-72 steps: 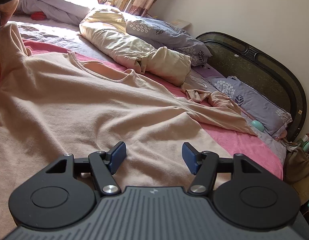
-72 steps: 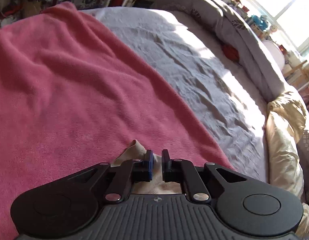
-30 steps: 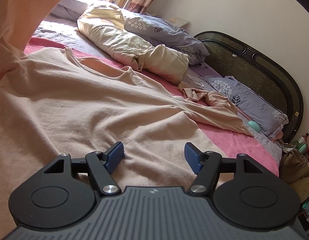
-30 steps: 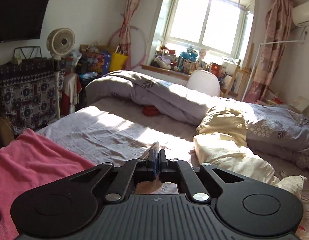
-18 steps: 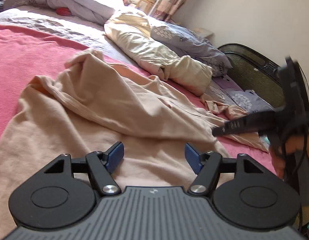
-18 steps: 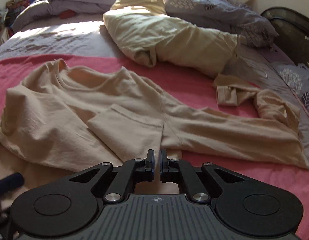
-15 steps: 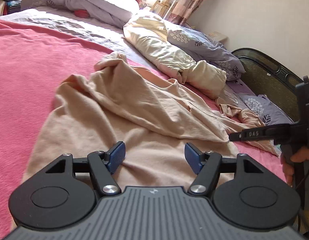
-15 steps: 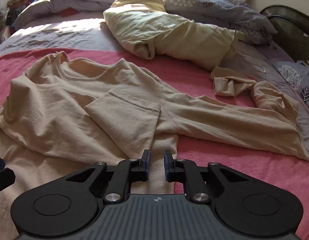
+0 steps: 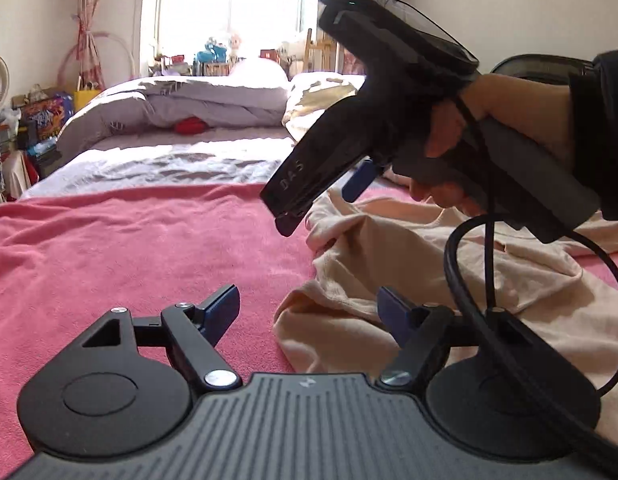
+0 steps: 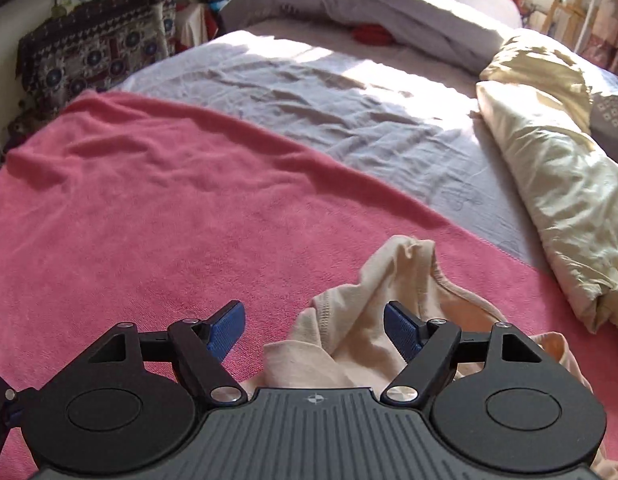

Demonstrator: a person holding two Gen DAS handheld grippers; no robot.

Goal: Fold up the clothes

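Bed, large, covered by a pink blanket (image 10: 149, 220) in the near half and a grey sheet (image 10: 329, 96) beyond it; a rolled grey duvet (image 10: 369, 4) lies along the far edge and a cream quilt (image 10: 549, 152) along the right side. Garment: one beige long-sleeved top (image 9: 449, 280), soft knit, crumpled and partly folded over itself, lying on the pink blanket toward its right part; a ribbed neckline or hem edge shows in the bunched ridge (image 10: 393, 264) nearest the right wrist camera. Right gripper (image 10: 313, 324), jaws spread wide and empty, sits low over that bunched ridge, the cloth rising between the blue pads without either pad touching it that can be told. Left gripper (image 9: 309, 312), jaws likewise wide apart and holding nothing, hovers at the garment's left border, its right pad over beige cloth, its left pad over bare blanket. In the left wrist view the person's hand (image 9: 509, 120) holds the right tool above the top, its black cable (image 9: 469, 280) looping down in front. Open pink blanket extends broadly to the left of the garment; the cream quilt bounds the right.
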